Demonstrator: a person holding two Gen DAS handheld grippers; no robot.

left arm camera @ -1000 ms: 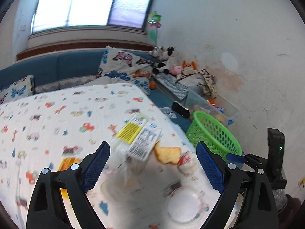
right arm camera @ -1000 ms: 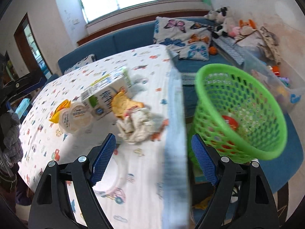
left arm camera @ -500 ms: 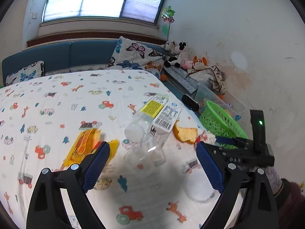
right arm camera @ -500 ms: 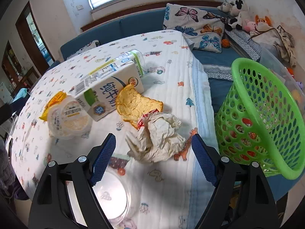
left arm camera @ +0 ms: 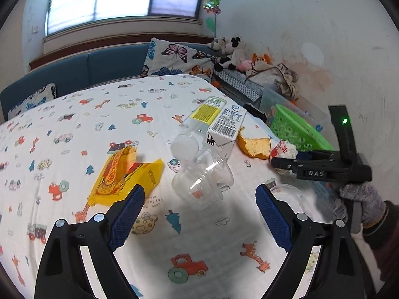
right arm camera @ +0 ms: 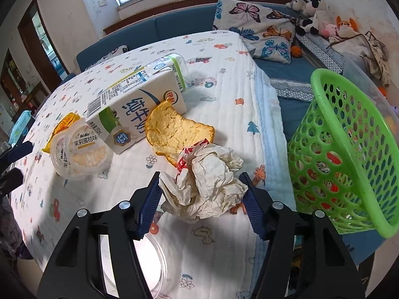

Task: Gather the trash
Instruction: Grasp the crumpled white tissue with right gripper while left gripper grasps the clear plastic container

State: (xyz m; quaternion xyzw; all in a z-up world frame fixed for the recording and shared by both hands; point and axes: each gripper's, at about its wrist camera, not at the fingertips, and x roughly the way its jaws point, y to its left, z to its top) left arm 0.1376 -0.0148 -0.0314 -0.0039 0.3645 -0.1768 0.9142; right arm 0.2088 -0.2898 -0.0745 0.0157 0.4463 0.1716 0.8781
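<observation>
On the far left of the patterned tablecloth (left arm camera: 74,114) lies a flattened yellow wrapper (left arm camera: 124,174), and just right of it the left gripper (left arm camera: 199,201) hangs over the cloth with its jaws spread wide and nothing between them; a clear plastic cup (left arm camera: 202,182) lies on its side ahead of the blue pads. Beyond the cup a clear bottle with a yellow label (left arm camera: 199,122) and a white milk carton (left arm camera: 224,129) rest side by side, touching. In the right wrist view the carton has a sealed pudding cup (right arm camera: 79,154) at its near left corner and a bitten slice of bread (right arm camera: 174,132) leaning against its front. The bread's near edge touches a crumpled ball of white paper (right arm camera: 207,182) with red print on it, which sits near the table's right edge. The right gripper (right arm camera: 202,199) straddles this paper: its jaws have just been closing, and both blue pads now meet the wad's sides (whether they squeeze firmly I cannot tell). A clear lid (right arm camera: 152,261) lies under the gripper. Furthest right, past the table edge, a green perforated basket (right arm camera: 349,149) stands tilted toward the table with a few coloured scraps inside. A gloved hand (left arm camera: 356,204) holds the right gripper's handle.
</observation>
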